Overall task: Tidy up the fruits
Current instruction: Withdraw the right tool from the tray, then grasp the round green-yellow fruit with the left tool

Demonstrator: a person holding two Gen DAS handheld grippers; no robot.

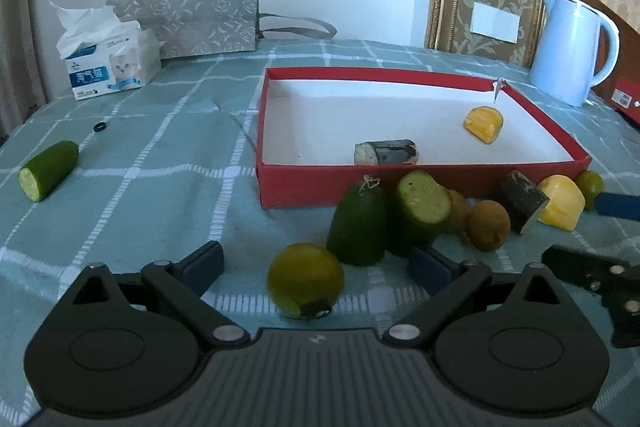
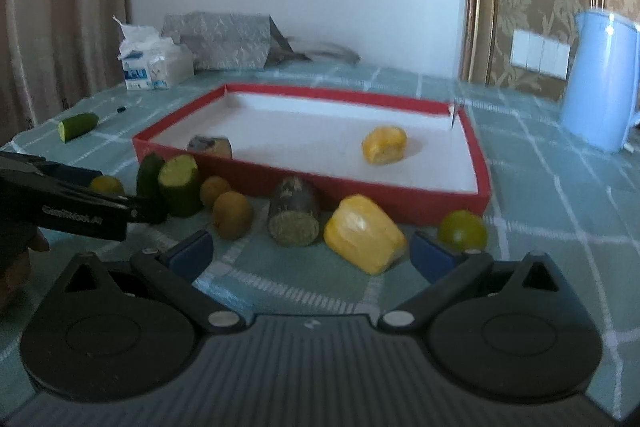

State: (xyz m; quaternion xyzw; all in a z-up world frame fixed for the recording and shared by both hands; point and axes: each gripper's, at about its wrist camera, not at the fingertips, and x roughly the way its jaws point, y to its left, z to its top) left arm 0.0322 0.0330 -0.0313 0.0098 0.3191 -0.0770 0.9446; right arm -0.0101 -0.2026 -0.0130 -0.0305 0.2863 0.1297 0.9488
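A red box (image 1: 320,189) (image 2: 400,201) with a white inside holds a dark sugarcane piece (image 1: 386,151) (image 2: 210,146) and a yellow fruit piece (image 1: 483,125) (image 2: 384,145). In front of it lie two cucumber pieces (image 1: 358,225) (image 2: 180,185), two brown kiwis (image 1: 489,225) (image 2: 232,215), a dark sugarcane piece (image 1: 522,199) (image 2: 294,217), a yellow fruit piece (image 1: 562,202) (image 2: 364,233) and a green round fruit (image 1: 590,183) (image 2: 462,231). My left gripper (image 1: 318,265) is open around a green round fruit (image 1: 306,279). My right gripper (image 2: 310,253) is open just before the yellow piece.
A lone cucumber piece (image 1: 48,171) (image 2: 78,126) lies at the left of the checked tablecloth (image 1: 160,211). A tissue pack (image 1: 110,61) and a grey bag (image 1: 200,21) stand at the back. A light-blue kettle (image 1: 570,51) (image 2: 600,81) stands at the right.
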